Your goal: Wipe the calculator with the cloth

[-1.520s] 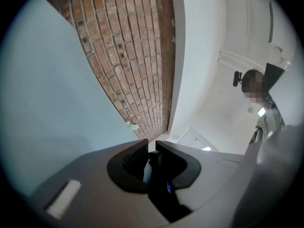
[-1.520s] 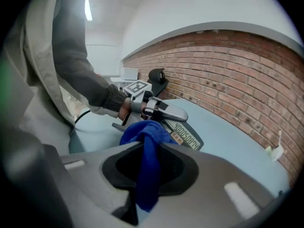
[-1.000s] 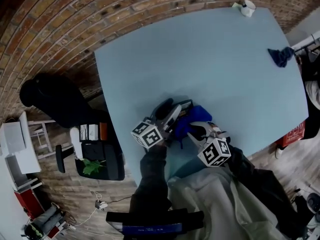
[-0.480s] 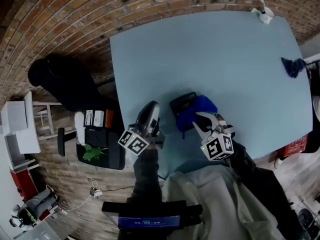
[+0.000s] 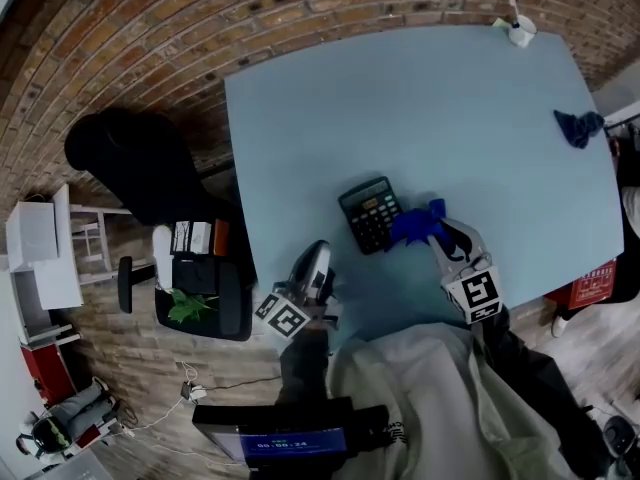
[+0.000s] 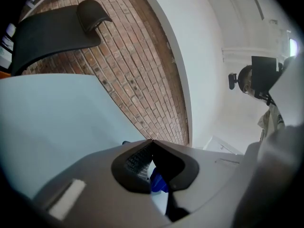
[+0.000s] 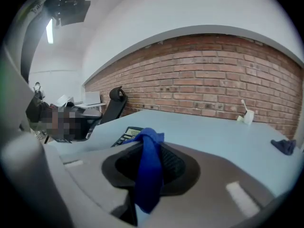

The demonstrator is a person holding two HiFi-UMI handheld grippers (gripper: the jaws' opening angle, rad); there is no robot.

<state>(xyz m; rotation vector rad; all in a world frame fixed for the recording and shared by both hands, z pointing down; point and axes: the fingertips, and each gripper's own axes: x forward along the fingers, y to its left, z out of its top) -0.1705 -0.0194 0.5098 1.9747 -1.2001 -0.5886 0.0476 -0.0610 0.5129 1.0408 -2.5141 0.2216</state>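
Note:
A black calculator (image 5: 371, 213) lies uncovered on the pale blue table (image 5: 420, 108), near its front edge. Just right of it, my right gripper (image 5: 440, 236) pinches a blue cloth (image 5: 412, 227) whose bunched end touches the calculator's right side. In the right gripper view the cloth (image 7: 147, 175) hangs between the pads of the right gripper (image 7: 150, 140), and its jaws are opening slightly. The calculator (image 7: 126, 135) shows just beyond. My left gripper (image 5: 312, 266) sits back at the front edge, apart from the calculator. The left gripper (image 6: 152, 141) is shut and holds nothing.
A second dark blue cloth (image 5: 578, 126) lies at the table's far right edge. A small white cup (image 5: 517, 31) stands at the far right corner. A black office chair (image 5: 130, 168) and a low rack with a plant (image 5: 187, 303) stand off the table's left side.
My left gripper let go of the calculator, shut, and drew back toward the front edge. My right gripper carried the cloth rightward off the calculator, leaving it uncovered.

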